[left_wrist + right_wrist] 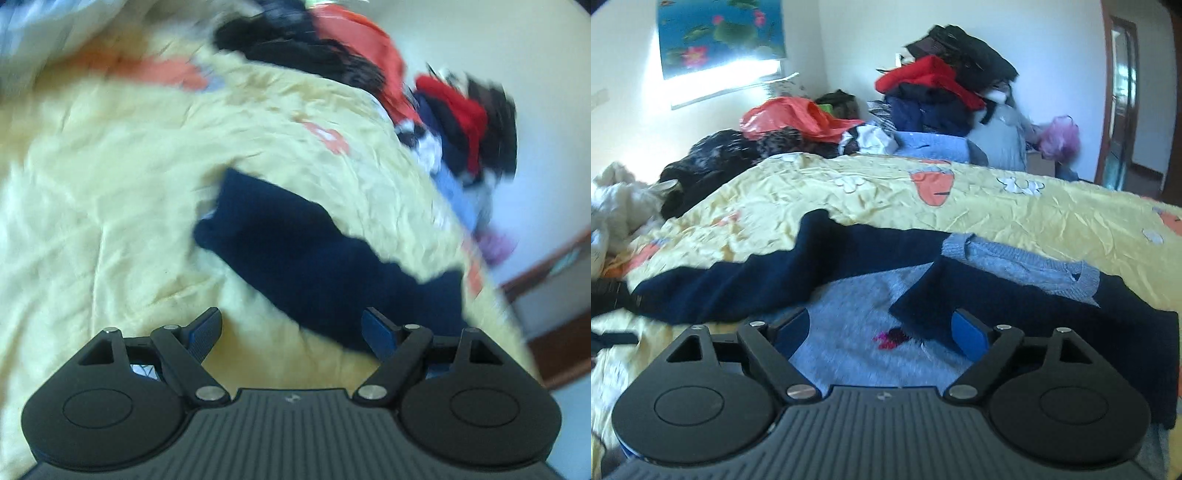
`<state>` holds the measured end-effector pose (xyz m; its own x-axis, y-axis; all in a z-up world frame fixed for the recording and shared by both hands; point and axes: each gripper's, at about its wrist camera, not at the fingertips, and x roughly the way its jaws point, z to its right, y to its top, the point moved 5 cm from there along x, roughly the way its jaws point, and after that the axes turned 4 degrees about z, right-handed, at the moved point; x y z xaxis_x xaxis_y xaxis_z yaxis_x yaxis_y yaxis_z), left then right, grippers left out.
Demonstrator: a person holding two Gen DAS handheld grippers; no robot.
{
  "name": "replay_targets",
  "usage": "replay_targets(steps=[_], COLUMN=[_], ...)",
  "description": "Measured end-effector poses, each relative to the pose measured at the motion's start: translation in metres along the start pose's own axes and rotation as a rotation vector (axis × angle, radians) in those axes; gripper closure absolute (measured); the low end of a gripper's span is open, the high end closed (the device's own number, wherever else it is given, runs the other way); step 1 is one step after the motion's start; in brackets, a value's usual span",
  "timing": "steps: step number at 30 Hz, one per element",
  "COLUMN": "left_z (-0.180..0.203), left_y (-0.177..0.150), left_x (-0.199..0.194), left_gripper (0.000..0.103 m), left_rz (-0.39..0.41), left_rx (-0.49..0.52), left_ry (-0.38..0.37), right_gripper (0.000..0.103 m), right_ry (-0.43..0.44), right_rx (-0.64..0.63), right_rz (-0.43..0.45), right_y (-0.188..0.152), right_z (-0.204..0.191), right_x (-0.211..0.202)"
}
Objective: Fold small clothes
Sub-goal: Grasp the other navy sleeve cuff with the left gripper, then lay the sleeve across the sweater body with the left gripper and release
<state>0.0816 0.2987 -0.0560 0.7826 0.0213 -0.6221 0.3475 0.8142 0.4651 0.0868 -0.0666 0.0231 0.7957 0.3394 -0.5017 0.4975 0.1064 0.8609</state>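
A small sweater [857, 314] with a grey-blue front and navy sleeves lies spread on the yellow bedspread [997, 214]. Its grey collar [1015, 262] points away, and one navy sleeve [997, 299] is folded over the body. My right gripper [881, 334] is open and empty just above the sweater's front, near a pink mark [890, 338]. In the blurred left wrist view, a navy sleeve [314, 266] stretches across the bedspread [110, 206]. My left gripper [291, 334] is open and empty, its right pad over the sleeve's near end.
A heap of red, black and navy clothes [945, 85] is piled at the bed's far side, with an orange bag [790, 118] and dark clothes [713, 158] to the left. White fabric [613, 195] lies at far left. A doorway [1123, 103] is at right.
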Motion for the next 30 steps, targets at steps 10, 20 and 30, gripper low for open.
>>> replay_targets(steps=[10, 20, 30], left_z=[-0.03, -0.007, 0.027], left_y=[0.035, 0.045, 0.106], left_x=[0.029, 0.028, 0.001], left_gripper=[0.053, 0.095, 0.095], left_rz=[0.105, 0.184, 0.331], left_rx=[-0.361, -0.085, 0.222], left_ry=[-0.127, 0.054, 0.222], right_gripper=[0.015, 0.012, 0.003], right_ry=[0.002, -0.099, -0.182], right_rx=[0.037, -0.006, 0.021], right_rz=[0.007, -0.055, -0.08], right_y=[-0.014, -0.023, -0.026], right_z=[0.006, 0.019, 0.043], right_x=[-0.02, -0.008, -0.005])
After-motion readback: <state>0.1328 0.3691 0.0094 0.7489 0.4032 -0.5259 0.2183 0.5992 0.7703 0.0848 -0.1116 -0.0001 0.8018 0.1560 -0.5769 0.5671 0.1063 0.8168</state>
